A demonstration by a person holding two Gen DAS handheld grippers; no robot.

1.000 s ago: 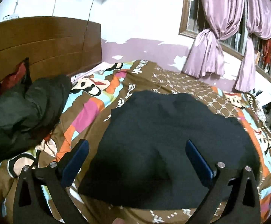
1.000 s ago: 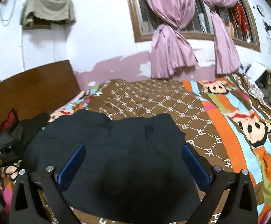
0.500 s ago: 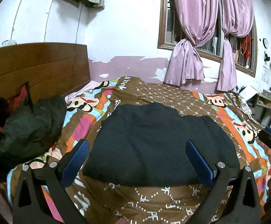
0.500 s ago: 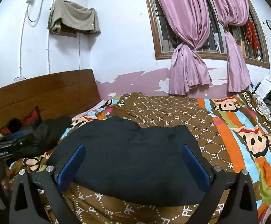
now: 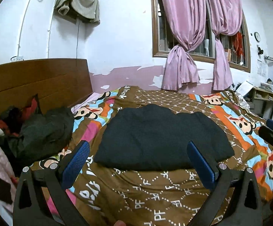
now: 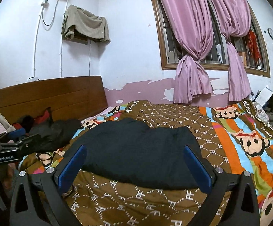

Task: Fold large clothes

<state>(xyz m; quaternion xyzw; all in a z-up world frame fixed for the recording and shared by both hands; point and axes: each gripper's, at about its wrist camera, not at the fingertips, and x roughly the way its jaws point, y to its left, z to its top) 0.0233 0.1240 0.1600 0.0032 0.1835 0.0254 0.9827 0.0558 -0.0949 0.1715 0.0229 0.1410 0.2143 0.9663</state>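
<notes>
1. Lying flat on the bed (image 5: 155, 194), the dark garment (image 5: 161, 137) is a compact rectangle with squared edges, which suggests its folds are done; it sits mid-quilt where there is room to work all round it.
2. Beside the garment, toward the headboard (image 5: 36, 79), a heap of dark clothes (image 5: 46, 131) is bunched up and unfolded, probably the stock still waiting.
3. Behind the garment, on the far wall, pink curtains (image 5: 183, 56) are knotted back from the window; they play no part in the job.
4. The left claw (image 5: 136, 166) hangs above the quilt on the near side of the garment, its blue pads (image 5: 76, 162) wide apart and gripping nothing.
5. The right claw (image 6: 134, 166) is held the same way, level and pointing across the garment toward the far wall, its pads (image 6: 71, 164) spread and empty.
6. Each claw shows at the edge of the other's view, so the two hands flank the garment's near edge, clear of the cloth.
7. My judgement: neither claw touches fabric, so the garment is released and the headboard heap is the likely next target.
</notes>
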